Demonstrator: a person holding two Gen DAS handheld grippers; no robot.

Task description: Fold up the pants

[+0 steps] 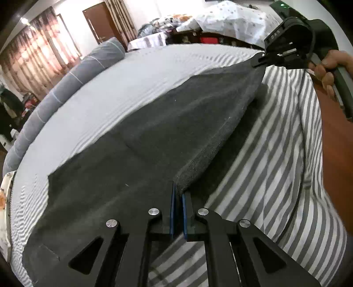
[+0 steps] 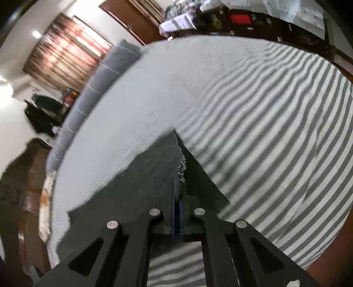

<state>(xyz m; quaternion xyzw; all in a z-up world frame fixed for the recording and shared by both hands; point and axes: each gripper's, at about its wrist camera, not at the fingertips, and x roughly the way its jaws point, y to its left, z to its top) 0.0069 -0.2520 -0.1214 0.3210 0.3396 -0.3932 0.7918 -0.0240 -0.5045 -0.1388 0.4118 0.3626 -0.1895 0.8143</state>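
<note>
Dark grey pants lie on a grey-and-white striped bed sheet, with one long edge lifted off the bed. My left gripper is shut on the near end of that lifted edge. My right gripper shows at the top right of the left wrist view, shut on the far end of the same edge. In the right wrist view my right gripper pinches the frayed hem of the pants over the striped sheet.
A long grey bolster lies along the far left side of the bed. Beyond the bed stand dark cabinets with a red box, a brown door and curtains. The bed's right edge drops to a brown floor.
</note>
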